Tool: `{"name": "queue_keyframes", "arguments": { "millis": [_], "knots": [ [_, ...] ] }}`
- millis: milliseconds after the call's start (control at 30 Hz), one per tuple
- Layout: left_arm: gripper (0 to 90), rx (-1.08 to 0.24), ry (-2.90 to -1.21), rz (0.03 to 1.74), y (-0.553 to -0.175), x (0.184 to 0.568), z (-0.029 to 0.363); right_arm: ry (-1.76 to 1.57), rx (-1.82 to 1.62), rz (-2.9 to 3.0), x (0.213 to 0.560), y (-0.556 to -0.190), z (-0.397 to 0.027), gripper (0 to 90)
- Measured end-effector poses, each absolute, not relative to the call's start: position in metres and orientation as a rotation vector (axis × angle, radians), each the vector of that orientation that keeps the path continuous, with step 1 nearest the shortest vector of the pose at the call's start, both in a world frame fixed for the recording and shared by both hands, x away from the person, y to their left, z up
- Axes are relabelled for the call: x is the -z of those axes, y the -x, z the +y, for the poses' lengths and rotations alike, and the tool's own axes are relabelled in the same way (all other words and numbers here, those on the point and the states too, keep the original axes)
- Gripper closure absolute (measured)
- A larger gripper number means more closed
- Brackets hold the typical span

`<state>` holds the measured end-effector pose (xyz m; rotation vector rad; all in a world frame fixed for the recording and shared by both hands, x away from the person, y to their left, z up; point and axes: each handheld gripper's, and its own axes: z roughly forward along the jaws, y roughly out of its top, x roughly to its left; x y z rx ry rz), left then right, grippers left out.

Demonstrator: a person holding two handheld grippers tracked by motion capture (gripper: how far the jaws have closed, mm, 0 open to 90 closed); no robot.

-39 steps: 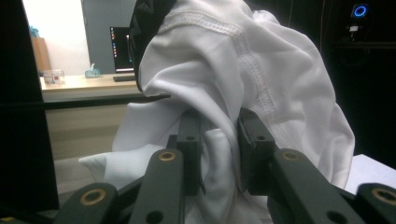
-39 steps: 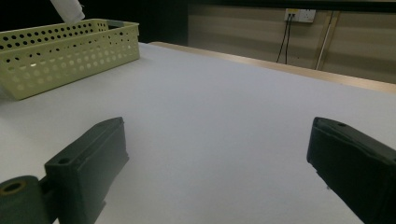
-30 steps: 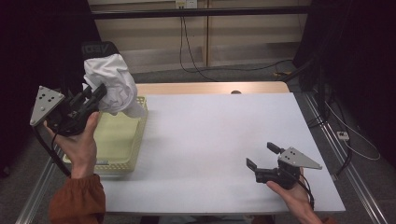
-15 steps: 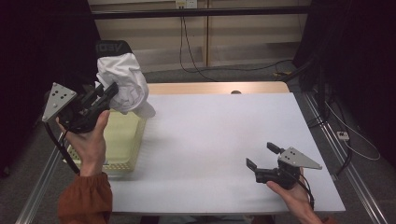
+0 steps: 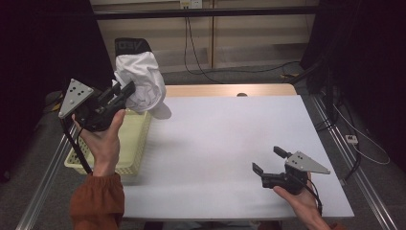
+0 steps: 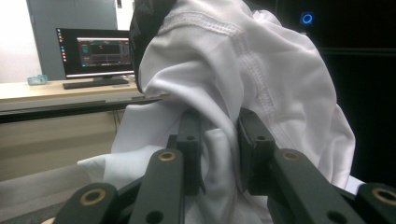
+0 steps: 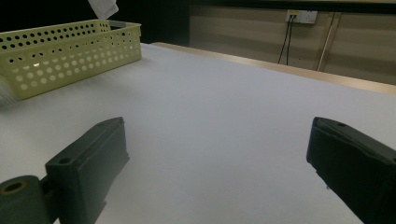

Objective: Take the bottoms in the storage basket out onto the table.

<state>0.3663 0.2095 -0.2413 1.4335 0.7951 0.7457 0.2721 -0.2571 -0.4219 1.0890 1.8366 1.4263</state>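
The left hand-held gripper [image 5: 125, 91] is clamping a fold of the white cloth [image 5: 142, 84] between its jaws; in the left gripper view the cloth [image 6: 243, 79] is bunching between the two black pads [image 6: 189, 140] and billowing up and over them, its stitched seams showing. The person's left hand [image 5: 103, 141], in a rust-orange sleeve [image 5: 95, 201], is holding this hand-held gripper up in the air, tilted, at the left side of the high view, so the cloth is hanging clear above the far end of the basket [image 5: 129, 143] and the near edge of the surface [image 5: 230, 143], touching neither as far as can be told. The yellow perforated basket is sitting on the left part of the surface. The right hand-held gripper [image 5: 265, 160] is resting low at the near right part of the surface, held by the right hand [image 5: 299, 201], with its jaws standing wide apart and nothing between them; in the right gripper view the surface [image 7: 224, 116] is stretching away between the two jaws, the basket [image 7: 70, 46] is lying well apart at far left, and a corner of the cloth [image 7: 103, 7] is hanging just above it.
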Motion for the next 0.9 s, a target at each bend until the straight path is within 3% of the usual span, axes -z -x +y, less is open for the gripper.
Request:
{"name": "queue_keyframes", "arguments": {
  "millis": [900],
  "knots": [
    [73.5,-0.666,-1.477,0.749,-0.376,0.239,0.178,-1.088,-1.430,1.839,0.422,-0.272,-0.257,4.9]
  ]
}}
